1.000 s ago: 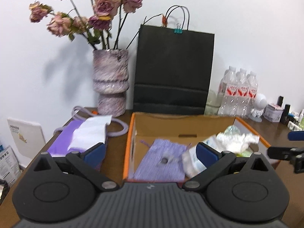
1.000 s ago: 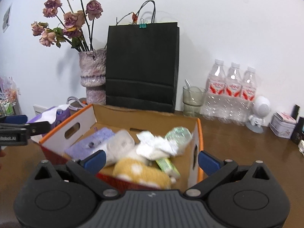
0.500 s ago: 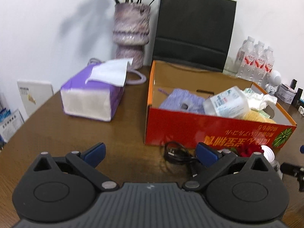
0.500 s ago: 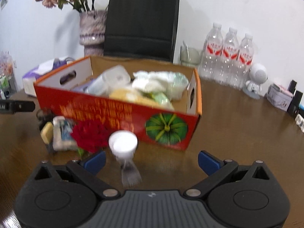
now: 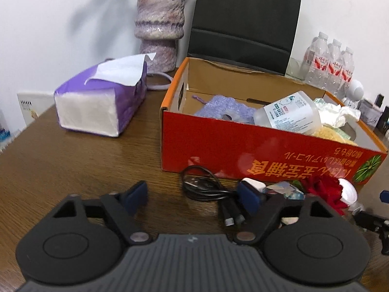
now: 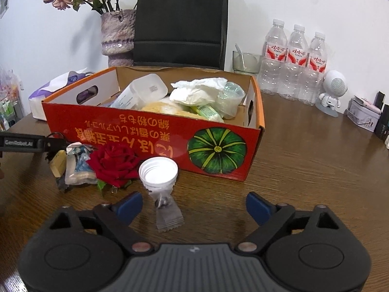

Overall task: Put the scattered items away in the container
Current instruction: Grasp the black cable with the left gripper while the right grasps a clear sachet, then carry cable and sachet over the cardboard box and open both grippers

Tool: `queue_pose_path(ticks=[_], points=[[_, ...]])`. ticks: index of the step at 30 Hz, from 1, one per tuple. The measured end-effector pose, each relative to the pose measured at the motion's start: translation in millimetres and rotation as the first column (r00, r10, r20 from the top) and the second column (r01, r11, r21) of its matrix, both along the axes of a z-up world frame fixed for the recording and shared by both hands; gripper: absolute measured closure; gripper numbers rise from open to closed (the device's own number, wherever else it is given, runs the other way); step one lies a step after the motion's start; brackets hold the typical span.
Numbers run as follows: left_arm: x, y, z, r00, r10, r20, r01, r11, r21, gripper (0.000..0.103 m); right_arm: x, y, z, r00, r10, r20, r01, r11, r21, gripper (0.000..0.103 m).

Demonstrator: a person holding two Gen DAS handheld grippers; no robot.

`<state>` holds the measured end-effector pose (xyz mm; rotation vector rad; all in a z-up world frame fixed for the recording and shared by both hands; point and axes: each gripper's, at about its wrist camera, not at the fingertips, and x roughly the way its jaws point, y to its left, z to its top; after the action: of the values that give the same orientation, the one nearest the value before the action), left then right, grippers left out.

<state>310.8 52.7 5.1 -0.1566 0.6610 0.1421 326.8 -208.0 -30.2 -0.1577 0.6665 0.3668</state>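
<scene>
While both grippers gape wide and empty, left gripper (image 5: 194, 196) lower centre by black cable (image 5: 204, 187), right gripper (image 6: 193, 206) over clear sachet (image 6: 167, 215), red cardboard box (image 6: 136, 131) mid-frame

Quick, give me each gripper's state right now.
Left gripper: open, holding nothing, near the black cable.
Right gripper: open, holding nothing, over the clear sachet.

The table (image 6: 304, 170) was brown wood with a visible grain and a slight sheen. The box (image 6: 155, 131) was cardboard, glossy red print outside, raw matt brown inside. The bag (image 6: 180, 22) looked like matt black paper. The vase (image 5: 159, 22) was rough and mottled. The bottles (image 6: 295, 65) were clear plastic. The sachet (image 6: 167, 215) was clear film. The cable (image 5: 204, 187) was smooth black.
</scene>
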Motion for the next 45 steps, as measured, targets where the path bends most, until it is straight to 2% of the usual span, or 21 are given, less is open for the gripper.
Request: queue_pose_path(ticks=[2, 4, 5, 6, 7, 8, 10, 12, 20, 28, 33, 40, 45], points=[[-1.2, 0.6, -0.6, 1.000, -0.004, 0.004, 0.004, 1.000, 0.014, 0.034, 0.5, 1.0, -1.8, 1.000, 0.004, -0.007, -0.004, 1.000, -0.002, 0.020], [-3.3, 2.4, -1.1, 1.000, -0.015, 0.013, 0.015, 1.000, 0.024, 0.050, 0.8, 2.1, -3.7, 1.000, 0.008, -0.014, -0.008, 1.000, -0.006, 0.027], [-4.3, 3.7, -1.0, 1.000, -0.025, 0.017, 0.025, 0.999, 0.022, 0.054, 0.0, 2.3, -4.0, 1.000, 0.011, -0.010, -0.011, 1.000, -0.003, 0.028], [-5.4, 5.4, -1.0, 0.999, -0.034, 0.019, 0.033, 0.999, 0.019, 0.054, -0.7, 2.5, -3.7, 1.000, 0.014, -0.008, -0.014, 1.000, -0.001, 0.034], [-6.3, 7.0, -1.3, 0.999, -0.041, 0.022, 0.041, 0.999, 0.016, 0.055, -1.6, 2.7, -3.5, 1.000, 0.017, -0.004, -0.017, 1.000, 0.001, 0.043], [-6.8, 7.5, -1.5, 0.999, -0.046, 0.024, 0.046, 0.999, 0.015, 0.055, -2.6, 2.7, -3.2, 1.000, 0.022, -0.002, -0.022, 1.000, 0.006, 0.048], [-7.9, 8.2, -1.5, 0.998, -0.054, 0.027, 0.054, 0.998, 0.014, 0.055, -3.9, 3.0, -2.3, 0.999, 0.036, -0.004, -0.035, 0.999, 0.018, 0.069], [-9.6, 9.5, -1.5, 0.998, -0.058, 0.033, 0.058, 0.998, 0.005, 0.055, -6.8, 5.4, -1.5, 0.999, 0.054, -0.001, -0.054, 0.998, 0.017, 0.084], [-20.3, 13.7, -0.6, 0.996, -0.060, 0.059, 0.061, 0.998, -0.011, 0.056, -16.3, 14.8, 0.4, 0.998, 0.062, 0.032, -0.062, 0.998, -0.013, 0.084], [-40.6, 11.7, 3.7, 0.994, -0.070, 0.088, 0.072, 0.997, -0.014, 0.056, -27.0, 10.8, 9.2, 0.997, 0.045, 0.059, -0.047, 0.998, 0.040, 0.084], [-55.1, 7.6, 8.8, 0.989, -0.093, 0.118, 0.094, 0.996, -0.004, 0.056, -32.9, 8.0, 24.4, 0.994, 0.032, 0.105, -0.041, 0.996, 0.082, 0.084], [-61.0, 2.4, 33.8, 0.973, -0.126, 0.192, 0.130, 0.991, -0.009, 0.056, -25.8, 10.0, 51.1, 0.987, 0.030, 0.158, -0.051, 0.990, 0.129, 0.084], [-49.3, -2.1, 57.5, 0.957, -0.149, 0.250, 0.158, 0.987, -0.014, 0.056, -11.2, 26.0, 70.5, 0.980, 0.060, 0.189, -0.087, 0.986, 0.139, 0.084]])
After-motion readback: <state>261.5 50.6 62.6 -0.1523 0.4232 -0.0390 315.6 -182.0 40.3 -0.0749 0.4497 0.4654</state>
